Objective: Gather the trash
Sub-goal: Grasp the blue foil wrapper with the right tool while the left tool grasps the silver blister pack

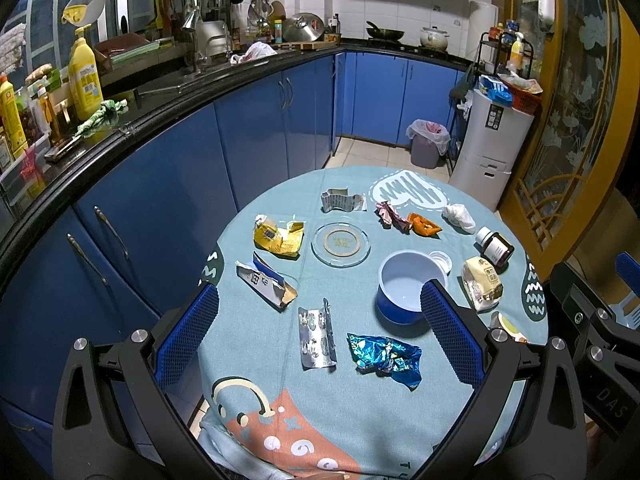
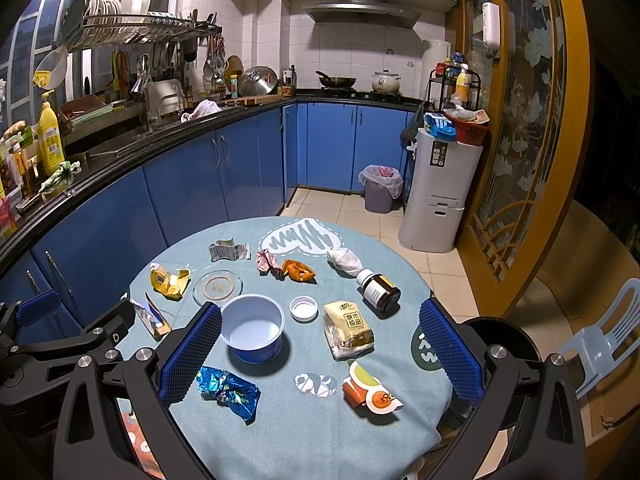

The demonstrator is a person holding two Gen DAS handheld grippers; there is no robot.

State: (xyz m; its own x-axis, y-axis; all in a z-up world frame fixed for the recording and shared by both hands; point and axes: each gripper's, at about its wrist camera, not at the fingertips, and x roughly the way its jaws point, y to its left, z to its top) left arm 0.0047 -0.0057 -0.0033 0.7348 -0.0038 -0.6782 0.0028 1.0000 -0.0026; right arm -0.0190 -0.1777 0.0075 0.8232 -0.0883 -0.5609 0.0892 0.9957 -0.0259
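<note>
A round table with a teal cloth (image 1: 360, 400) (image 2: 304, 432) carries scattered trash. There is a blue foil wrapper (image 1: 384, 354) (image 2: 229, 391), a silver blister pack (image 1: 316, 334), a torn carton (image 1: 266, 284), a yellow wrapper (image 1: 278, 237) (image 2: 169, 281), a cream packet (image 2: 349, 330), an orange sticker wrapper (image 2: 370, 390), orange peel (image 2: 298, 271) and a crumpled tissue (image 2: 344, 261). A blue bowl (image 1: 408, 288) (image 2: 253, 330) stands mid-table. My left gripper (image 1: 320, 322) hovers open above the near side. My right gripper (image 2: 320, 340) hovers open too. Both are empty.
A brown medicine bottle (image 2: 378, 290) lies beside its white cap (image 2: 303, 309). A glass ashtray (image 1: 341, 243) sits mid-table. A lined trash bin (image 2: 380, 189) stands on the floor by the blue cabinets (image 1: 248, 140). A white appliance (image 2: 440, 192) and a plastic chair (image 2: 600, 340) are to the right.
</note>
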